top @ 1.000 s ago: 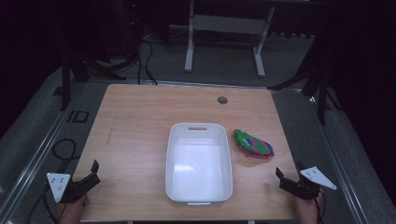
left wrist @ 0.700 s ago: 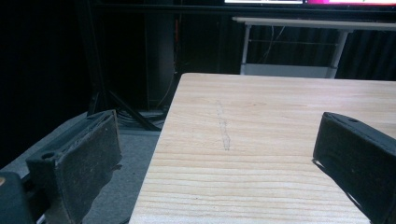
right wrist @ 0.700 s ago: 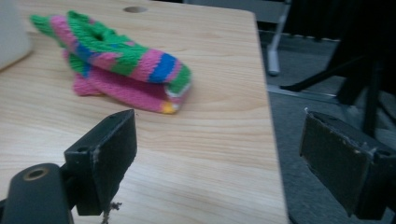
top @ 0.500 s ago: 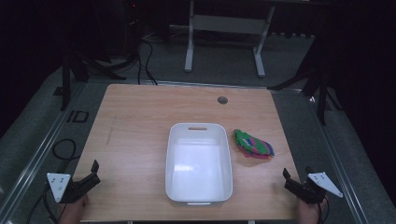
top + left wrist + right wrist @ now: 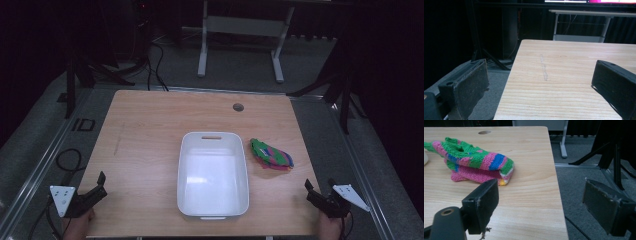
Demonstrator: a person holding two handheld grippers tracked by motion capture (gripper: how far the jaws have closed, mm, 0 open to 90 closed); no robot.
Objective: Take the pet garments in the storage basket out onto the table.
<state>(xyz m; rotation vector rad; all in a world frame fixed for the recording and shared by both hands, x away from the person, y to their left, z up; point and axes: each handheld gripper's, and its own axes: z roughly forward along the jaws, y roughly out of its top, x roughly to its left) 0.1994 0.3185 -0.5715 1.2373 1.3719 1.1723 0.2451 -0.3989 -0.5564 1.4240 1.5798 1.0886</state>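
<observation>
A white rectangular bin [image 5: 213,172] stands empty in the middle of the wooden table [image 5: 145,135]. Just right of it lies a folded knitted cloth [image 5: 271,154] in green, pink and blue, which also lies ahead and left in the right gripper view [image 5: 475,161]. My left gripper [image 5: 96,189] rests at the table's front left corner, jaws wide apart and empty [image 5: 541,82]. At the front right corner my right gripper [image 5: 316,190] is open too, with nothing between its jaws [image 5: 541,200], short of the cloth.
A round cable hole [image 5: 238,107] sits near the table's far edge. White desk legs [image 5: 202,45] and black stands [image 5: 345,85] rise on the grey floor beyond. Cables [image 5: 67,160] run on the floor at the left.
The right gripper has drifted slightly right and toward the front corner. The left gripper, bin and cloth have stayed put.
</observation>
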